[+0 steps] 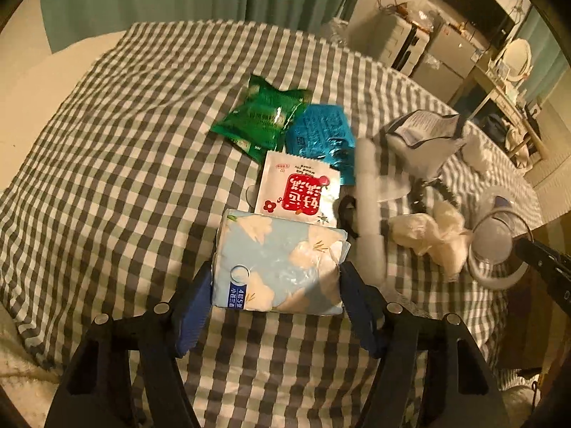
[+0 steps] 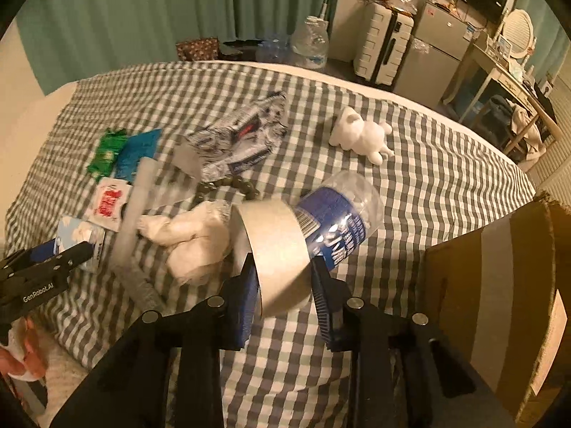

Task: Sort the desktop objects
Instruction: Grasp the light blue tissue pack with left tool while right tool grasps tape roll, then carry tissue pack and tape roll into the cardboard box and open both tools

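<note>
My left gripper (image 1: 274, 285) is shut on a light-blue flowered tissue pack (image 1: 278, 264), holding it by its sides just above the checked bedspread (image 1: 107, 164). The pack also shows in the right wrist view (image 2: 80, 237). My right gripper (image 2: 283, 281) is shut on a roll of tape (image 2: 274, 249) with a clear blue-labelled bottle (image 2: 339, 217) lying through it. A white-and-red sachet (image 1: 298, 189), a green packet (image 1: 264, 114) and a blue packet (image 1: 321, 132) lie beyond the tissue pack.
A white tube (image 2: 134, 214), a crumpled white cloth (image 2: 192, 239), dark beads (image 2: 232, 185), a silver printed bag (image 2: 239, 135) and a white plush toy (image 2: 360, 132) lie on the bed. A cardboard box (image 2: 499, 285) stands at the right. A suitcase (image 2: 385, 50) and desk are behind.
</note>
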`<state>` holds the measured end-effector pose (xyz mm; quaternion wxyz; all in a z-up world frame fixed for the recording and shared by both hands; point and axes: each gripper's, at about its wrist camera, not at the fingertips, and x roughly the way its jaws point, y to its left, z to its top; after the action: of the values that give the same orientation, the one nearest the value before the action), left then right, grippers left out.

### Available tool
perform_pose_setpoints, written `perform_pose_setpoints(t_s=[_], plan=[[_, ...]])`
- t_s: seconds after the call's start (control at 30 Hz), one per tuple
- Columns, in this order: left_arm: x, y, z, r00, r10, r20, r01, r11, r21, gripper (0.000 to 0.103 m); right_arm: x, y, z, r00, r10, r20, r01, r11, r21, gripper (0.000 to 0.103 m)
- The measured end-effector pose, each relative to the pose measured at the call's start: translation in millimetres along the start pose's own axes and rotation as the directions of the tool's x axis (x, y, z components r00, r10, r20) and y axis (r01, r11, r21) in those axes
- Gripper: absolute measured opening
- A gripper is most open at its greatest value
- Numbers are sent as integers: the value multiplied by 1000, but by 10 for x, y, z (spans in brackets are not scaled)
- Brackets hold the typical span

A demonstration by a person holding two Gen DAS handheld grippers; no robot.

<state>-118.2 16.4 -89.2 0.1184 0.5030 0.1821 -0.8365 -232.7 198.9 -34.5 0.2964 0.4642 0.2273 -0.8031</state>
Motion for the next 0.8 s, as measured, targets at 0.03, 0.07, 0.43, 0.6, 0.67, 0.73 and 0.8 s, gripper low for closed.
perform_pose_setpoints(t_s=[0.03, 0.07, 0.43, 0.6, 0.67, 0.73, 0.8], plan=[[-35, -3, -22, 1000, 0, 2, 0, 1000, 7, 70, -43, 17, -3, 1000, 0, 3, 0, 1000, -8, 28], [-42, -17, -27, 1000, 0, 2, 0, 1000, 13, 70, -64, 33, -3, 1000, 2, 2, -2, 1000, -13, 27], [362, -253, -144, 983, 69, -171, -48, 991, 123, 90, 74, 217, -84, 998, 6, -65, -10, 997, -70, 26], [392, -293, -176, 981, 83, -176, -55, 986, 157, 89, 118, 205, -87, 997, 28, -69, -33, 997, -71, 26], [295, -221, -161, 988, 66, -142, -50, 992, 120, 75, 117, 204, -85, 997, 29, -70, -34, 997, -68, 26], [183, -148, -151, 994, 38, -103, -30, 996, 82, 75, 99, 214, -84, 997, 29, -68, -34, 997, -73, 26], [44, -67, -147, 997, 50, -57, -47, 998, 42, 75, 74, 225, -83, 997, 18, -69, -24, 996, -82, 26]])
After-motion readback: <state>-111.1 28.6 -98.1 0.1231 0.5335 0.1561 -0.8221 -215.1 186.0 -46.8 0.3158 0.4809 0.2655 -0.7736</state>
